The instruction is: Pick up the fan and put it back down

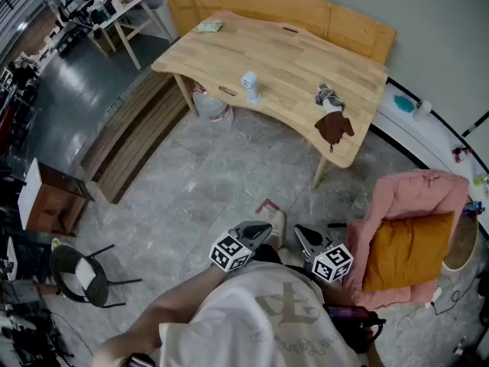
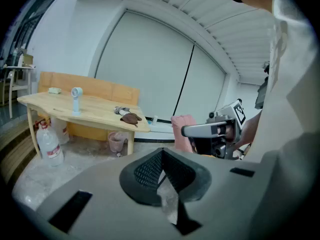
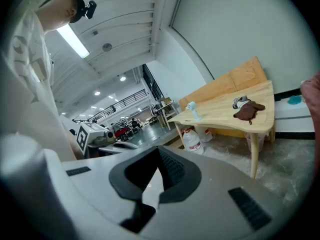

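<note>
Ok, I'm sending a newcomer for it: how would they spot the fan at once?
Find the curved light-wood table. Near its front edge stands the fan. It is small, pale blue and upright, unlike the brown cloth lying flat.

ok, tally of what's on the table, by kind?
fan: 1
brown cloth: 1
grey-white bundle: 1
green pad: 1
Total: 4
</note>
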Demonstrator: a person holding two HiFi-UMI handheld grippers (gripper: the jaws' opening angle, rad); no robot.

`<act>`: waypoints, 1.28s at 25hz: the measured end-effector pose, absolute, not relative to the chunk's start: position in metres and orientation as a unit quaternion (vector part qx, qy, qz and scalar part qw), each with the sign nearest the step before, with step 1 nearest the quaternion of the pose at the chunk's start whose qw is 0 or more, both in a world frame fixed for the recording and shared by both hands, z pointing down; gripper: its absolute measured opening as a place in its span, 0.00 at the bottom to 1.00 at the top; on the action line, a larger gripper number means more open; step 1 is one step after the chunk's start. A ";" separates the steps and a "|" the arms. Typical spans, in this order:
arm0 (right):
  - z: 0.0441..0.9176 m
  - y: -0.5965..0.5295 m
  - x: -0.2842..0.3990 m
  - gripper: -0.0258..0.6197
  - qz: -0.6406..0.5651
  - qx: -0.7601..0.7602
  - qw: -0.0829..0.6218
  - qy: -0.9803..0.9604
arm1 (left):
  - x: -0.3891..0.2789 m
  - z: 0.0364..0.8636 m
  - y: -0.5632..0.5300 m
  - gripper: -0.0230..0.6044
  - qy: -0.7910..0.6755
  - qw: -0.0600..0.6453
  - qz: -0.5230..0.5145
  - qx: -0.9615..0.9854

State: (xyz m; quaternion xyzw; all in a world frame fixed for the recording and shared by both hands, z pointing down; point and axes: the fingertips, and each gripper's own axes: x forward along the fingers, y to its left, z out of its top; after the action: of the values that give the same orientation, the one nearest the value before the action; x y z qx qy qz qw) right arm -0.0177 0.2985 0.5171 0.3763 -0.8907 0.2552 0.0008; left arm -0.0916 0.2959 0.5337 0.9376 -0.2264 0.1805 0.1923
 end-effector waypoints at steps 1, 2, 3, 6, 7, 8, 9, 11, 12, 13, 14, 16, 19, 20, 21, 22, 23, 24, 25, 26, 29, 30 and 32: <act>0.516 0.298 -0.017 0.06 0.253 0.377 0.001 -0.891 | -0.094 0.534 0.295 0.05 -0.231 0.192 0.180 0.937; 0.515 0.298 -0.017 0.06 0.252 0.378 0.000 -0.891 | -0.096 0.533 0.294 0.05 -0.235 0.192 0.180 0.936; 0.514 0.297 -0.016 0.06 0.251 0.379 -0.003 -0.891 | -0.098 0.533 0.294 0.05 -0.239 0.193 0.179 0.935; 0.510 0.294 -0.012 0.06 0.253 0.383 -0.027 -0.888 | -0.102 0.534 0.292 0.05 -0.245 0.194 0.178 0.933; 0.509 0.293 -0.012 0.06 0.254 0.384 -0.031 -0.887 | -0.103 0.534 0.291 0.05 -0.247 0.194 0.177 0.933; 0.509 0.291 -0.013 0.06 0.253 0.384 -0.029 -0.888 | -0.104 0.534 0.290 0.05 -0.249 0.194 0.176 0.932; 0.509 0.291 -0.015 0.06 0.251 0.382 -0.026 -0.889 | -0.106 0.533 0.289 0.05 -0.252 0.194 0.175 0.932; 0.510 0.290 -0.021 0.06 0.250 0.373 -0.020 -0.893 | -0.111 0.532 0.288 0.05 -0.259 0.194 0.173 0.930; 0.510 0.289 -0.024 0.06 0.249 0.368 -0.017 -0.896 | -0.114 0.531 0.288 0.05 -0.263 0.195 0.173 0.929; 0.511 0.287 -0.026 0.06 0.249 0.364 -0.013 -0.897 | -0.117 0.531 0.287 0.05 -0.266 0.195 0.174 0.928; 0.511 0.285 -0.029 0.06 0.248 0.361 -0.009 -0.899 | -0.120 0.531 0.287 0.05 -0.270 0.196 0.175 0.926; 0.512 0.281 -0.033 0.06 0.248 0.357 -0.006 -0.901 | -0.126 0.531 0.286 0.05 -0.278 0.196 0.176 0.924; 0.513 0.277 -0.041 0.06 0.252 0.350 -0.003 -0.902 | -0.131 0.528 0.282 0.05 -0.286 0.194 0.176 0.922; 0.515 0.277 -0.043 0.06 0.254 0.346 0.000 -0.903 | -0.133 0.527 0.280 0.05 -0.287 0.193 0.174 0.922; 0.516 0.277 -0.045 0.06 0.257 0.342 0.004 -0.904 | -0.134 0.526 0.279 0.05 -0.289 0.192 0.173 0.922; 0.517 0.278 -0.046 0.06 0.258 0.339 0.006 -0.905 | -0.136 0.526 0.277 0.05 -0.292 0.192 0.172 0.921; 0.516 0.277 -0.047 0.06 0.257 0.339 0.006 -0.905 | -0.139 0.526 0.274 0.05 -0.296 0.193 0.170 0.920; 0.515 0.276 -0.047 0.06 0.252 0.343 0.005 -0.905 | -0.142 0.526 0.270 0.05 -0.301 0.195 0.167 0.919; 0.514 0.273 -0.046 0.06 0.246 0.348 0.002 -0.904 | -0.145 0.527 0.266 0.05 -0.304 0.197 0.163 0.918; 0.512 0.268 -0.044 0.06 0.241 0.354 -0.001 -0.904 | -0.146 0.527 0.260 0.05 -0.306 0.198 0.158 0.918; 0.512 0.256 -0.042 0.06 0.234 0.360 0.004 -0.903 | -0.148 0.528 0.246 0.05 -0.311 0.199 0.151 0.917; 0.512 0.251 -0.041 0.06 0.233 0.359 0.008 -0.904 | -0.149 0.529 0.242 0.05 -0.313 0.200 0.151 0.916; 0.513 0.241 -0.038 0.06 0.232 0.361 0.015 -0.903 | -0.150 0.531 0.233 0.05 -0.315 0.202 0.151 0.915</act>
State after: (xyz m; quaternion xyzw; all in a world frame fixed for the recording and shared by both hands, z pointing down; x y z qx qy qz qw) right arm -0.0384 0.2408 0.5127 0.3614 -0.9030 0.2319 0.0151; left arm -0.1502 0.2335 0.5309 0.9149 -0.3155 0.1508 0.2015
